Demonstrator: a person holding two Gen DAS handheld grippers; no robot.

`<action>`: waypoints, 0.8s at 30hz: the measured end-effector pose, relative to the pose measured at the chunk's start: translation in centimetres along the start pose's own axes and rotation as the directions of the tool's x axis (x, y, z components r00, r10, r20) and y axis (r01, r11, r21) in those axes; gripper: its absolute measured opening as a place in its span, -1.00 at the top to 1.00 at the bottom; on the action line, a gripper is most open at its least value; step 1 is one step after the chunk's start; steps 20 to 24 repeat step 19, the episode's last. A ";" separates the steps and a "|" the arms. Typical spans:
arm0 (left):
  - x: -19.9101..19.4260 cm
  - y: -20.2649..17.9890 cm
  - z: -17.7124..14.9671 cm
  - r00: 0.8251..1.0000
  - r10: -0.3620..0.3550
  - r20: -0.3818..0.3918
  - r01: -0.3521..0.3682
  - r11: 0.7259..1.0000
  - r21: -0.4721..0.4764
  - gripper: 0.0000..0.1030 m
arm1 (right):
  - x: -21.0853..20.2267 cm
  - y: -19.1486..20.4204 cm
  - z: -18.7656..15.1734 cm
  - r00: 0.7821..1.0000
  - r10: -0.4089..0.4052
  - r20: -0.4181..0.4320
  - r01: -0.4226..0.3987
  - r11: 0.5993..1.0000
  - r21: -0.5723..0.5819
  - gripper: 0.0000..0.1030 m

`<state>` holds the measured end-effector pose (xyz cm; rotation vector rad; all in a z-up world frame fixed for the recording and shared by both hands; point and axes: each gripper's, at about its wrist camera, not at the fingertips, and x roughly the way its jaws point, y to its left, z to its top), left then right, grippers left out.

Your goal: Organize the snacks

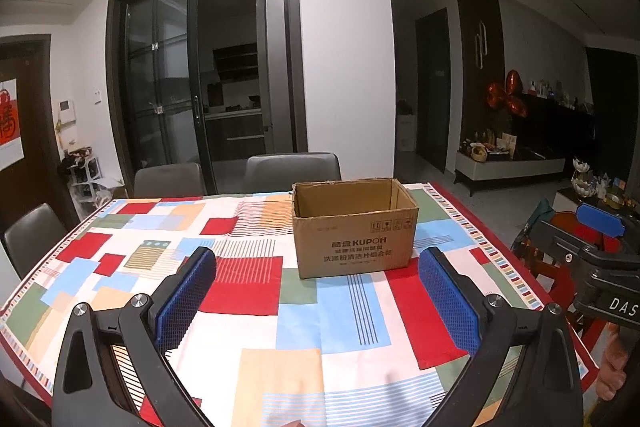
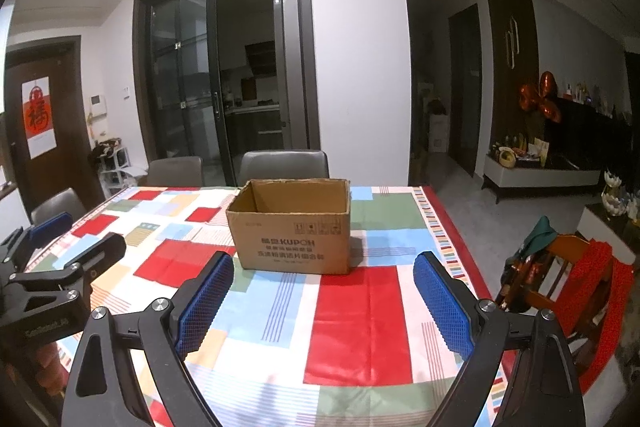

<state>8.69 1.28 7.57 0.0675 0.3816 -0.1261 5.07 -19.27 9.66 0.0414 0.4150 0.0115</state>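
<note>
An open-topped brown cardboard box point(image 1: 352, 243) point(image 2: 292, 239) stands upright on the patchwork tablecloth point(image 1: 256, 311) point(image 2: 360, 315), toward the far right of the table. The part of its inside that shows is bare. No snacks are in either view. My left gripper point(image 1: 318, 259) hovers over the near table, open, nothing between its blue pads point(image 1: 188, 291); the box is ahead and slightly right. My right gripper point(image 2: 324, 263) is open too, with nothing between its pads, the box ahead and a little left. Each gripper shows at the other view's edge: right gripper point(image 1: 580, 227), left gripper point(image 2: 80, 235).
Grey chairs point(image 1: 292, 169) point(image 2: 284, 165) line the far side of the table and another point(image 1: 30, 239) the left side. A wooden chair with red cloth point(image 2: 576, 279) stands just past the table's right edge. A hand point(image 1: 612, 375) grips the right tool's handle.
</note>
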 end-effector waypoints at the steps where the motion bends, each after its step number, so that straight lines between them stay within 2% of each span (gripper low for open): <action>1: 0.0 0.0 0.0 1.000 0.001 0.000 -0.001 1.000 0.001 -1.00 | 0.0 -0.1 0.0 1.000 0.000 -0.001 0.000 1.000 0.001 -0.79; 24: 0.0 -0.1 -0.5 1.000 0.020 -0.017 -0.020 1.000 -0.004 -1.00 | 0.1 -0.4 -0.3 1.000 0.002 -0.013 -0.002 1.000 0.009 -0.79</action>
